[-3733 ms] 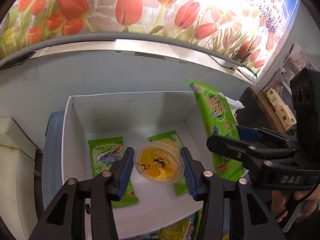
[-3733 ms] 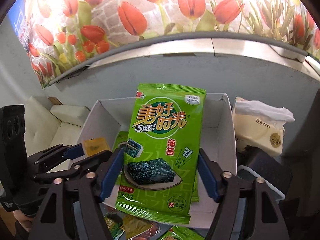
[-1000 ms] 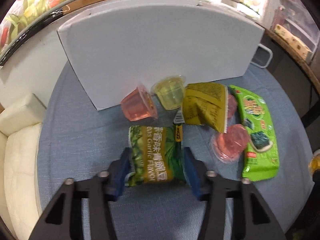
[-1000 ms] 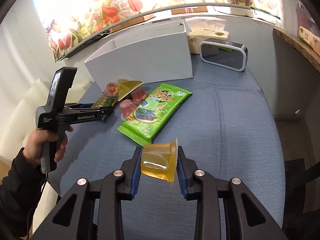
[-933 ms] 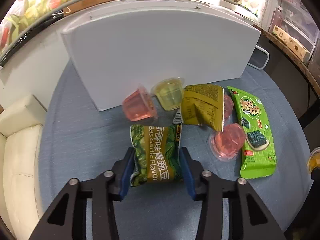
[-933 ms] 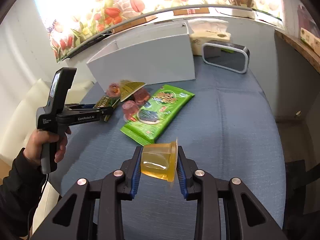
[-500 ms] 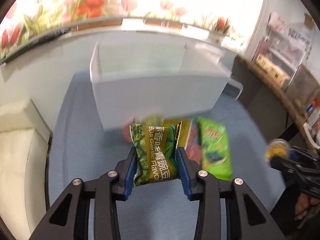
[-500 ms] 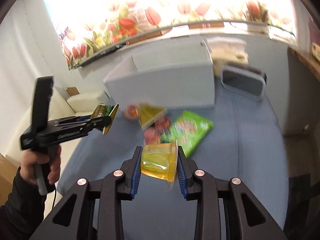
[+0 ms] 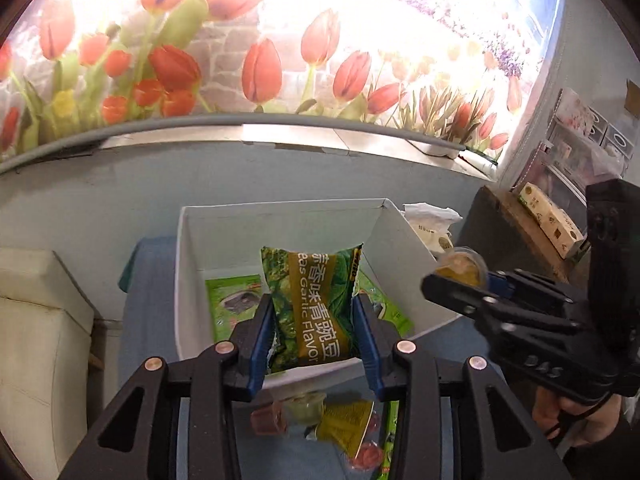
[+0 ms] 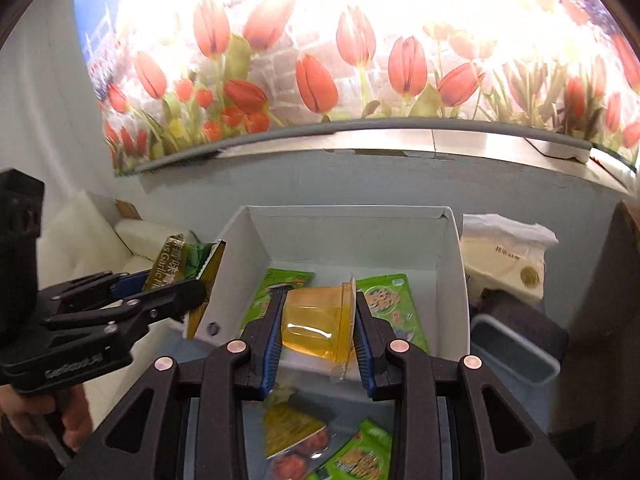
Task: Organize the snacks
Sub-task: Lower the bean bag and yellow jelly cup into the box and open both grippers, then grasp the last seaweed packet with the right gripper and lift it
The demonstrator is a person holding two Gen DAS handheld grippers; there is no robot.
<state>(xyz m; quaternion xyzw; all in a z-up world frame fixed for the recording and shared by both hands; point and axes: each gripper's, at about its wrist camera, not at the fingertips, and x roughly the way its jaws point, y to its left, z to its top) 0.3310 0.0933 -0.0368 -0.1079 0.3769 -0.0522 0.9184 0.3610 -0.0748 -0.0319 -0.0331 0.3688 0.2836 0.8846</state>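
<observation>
My left gripper (image 9: 314, 320) is shut on a green and gold garlic pea packet (image 9: 314, 308) and holds it above the open white box (image 9: 280, 224). My right gripper (image 10: 318, 324) is shut on an orange jelly cup (image 10: 316, 324), held over the box's (image 10: 352, 232) front wall. Green seaweed packets (image 10: 390, 304) lie on the box floor. The right gripper also shows in the left wrist view (image 9: 452, 284). On the blue table in front of the box lie a pink jelly cup (image 9: 268, 420), a yellow-green cup (image 9: 306, 408), a gold packet (image 10: 290, 428) and a green seaweed packet (image 10: 356, 460).
A tissue pack (image 10: 504, 256) stands right of the box, with a grey-rimmed black object (image 10: 520, 344) in front of it. A cream cushion (image 9: 36, 320) is at the left. A grey ledge and tulip wall (image 9: 240, 72) rise behind the box.
Both grippers have lifted from the table and moved forward over the box, still holding the pea packet and the jelly cup.
</observation>
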